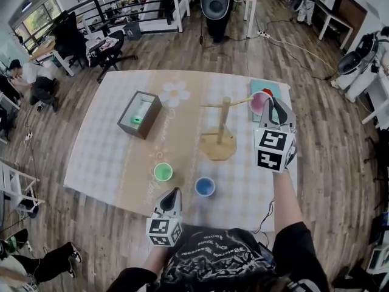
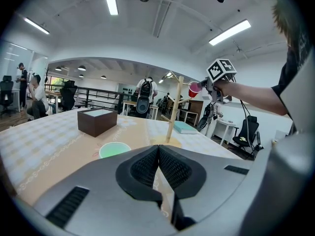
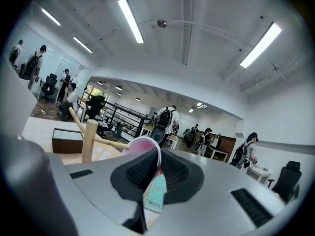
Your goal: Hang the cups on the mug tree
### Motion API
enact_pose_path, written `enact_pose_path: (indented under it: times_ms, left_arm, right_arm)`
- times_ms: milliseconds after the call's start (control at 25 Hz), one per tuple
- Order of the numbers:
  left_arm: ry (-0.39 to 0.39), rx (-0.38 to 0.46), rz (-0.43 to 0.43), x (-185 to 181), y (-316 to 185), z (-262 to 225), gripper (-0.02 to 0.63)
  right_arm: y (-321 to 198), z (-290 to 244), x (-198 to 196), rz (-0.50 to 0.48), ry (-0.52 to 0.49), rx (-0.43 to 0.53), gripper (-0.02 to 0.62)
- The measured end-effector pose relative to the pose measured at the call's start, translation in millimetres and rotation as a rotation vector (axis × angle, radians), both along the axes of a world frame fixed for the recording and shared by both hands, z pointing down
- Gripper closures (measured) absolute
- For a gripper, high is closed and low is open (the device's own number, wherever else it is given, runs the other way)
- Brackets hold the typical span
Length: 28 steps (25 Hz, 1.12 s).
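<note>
The pink cup (image 1: 258, 104) is up in the air at the tip of a mug tree (image 1: 223, 125) arm. The right tool (image 1: 270, 105) is clamped on its rim. A green cup (image 1: 163, 171) and a blue cup (image 1: 205, 186) sit on the tabletop (image 1: 109, 157). The left tool (image 1: 174, 194) is closed with nothing in it.

Nothing legible in any view.
- Teal tag (image 3: 153, 196) hangs from the pink cup (image 3: 141, 144) at the right gripper (image 3: 156, 167). It carries small dark print, too fine to read.
- Square black-and-white code markers, no letters, sit on that gripper's cube (image 1: 272, 149) and on the left gripper (image 1: 174, 193).
- Table cover (image 1: 109, 157) has faint script along the tan band near the flower motif, illegible.
- Dark shirt (image 1: 213, 257) at the near edge has pale print, illegible.
</note>
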<state>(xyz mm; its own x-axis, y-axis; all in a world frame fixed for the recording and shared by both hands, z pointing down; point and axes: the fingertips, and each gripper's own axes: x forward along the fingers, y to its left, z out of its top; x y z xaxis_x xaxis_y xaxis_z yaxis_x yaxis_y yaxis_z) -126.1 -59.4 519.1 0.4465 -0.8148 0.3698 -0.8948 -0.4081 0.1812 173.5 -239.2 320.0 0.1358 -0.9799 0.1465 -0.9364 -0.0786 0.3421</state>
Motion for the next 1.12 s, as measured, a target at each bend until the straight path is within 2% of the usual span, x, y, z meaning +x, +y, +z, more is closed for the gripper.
enact_pose_path:
  times_ms: [360, 560, 1120]
  left_arm:
    - [-0.001, -0.004, -0.003, -2.5, -1.7, 4.3, 0.586]
    - [-0.008, 0.002, 0.007, 1.3, -0.4, 3.2, 0.586]
    - [-0.014, 0.005, 0.008, -1.4, 1.8, 1.7, 0.586]
  right_arm:
    - [3.3, -2.0, -13.4, 0.009, 0.087, 0.025, 0.563]
    - [10.5, -4.2, -20.6, 0.051, 0.143, 0.058, 0.561]
    - [21.0, -2.0, -48.7, 0.112, 0.143, 0.107, 0.557]
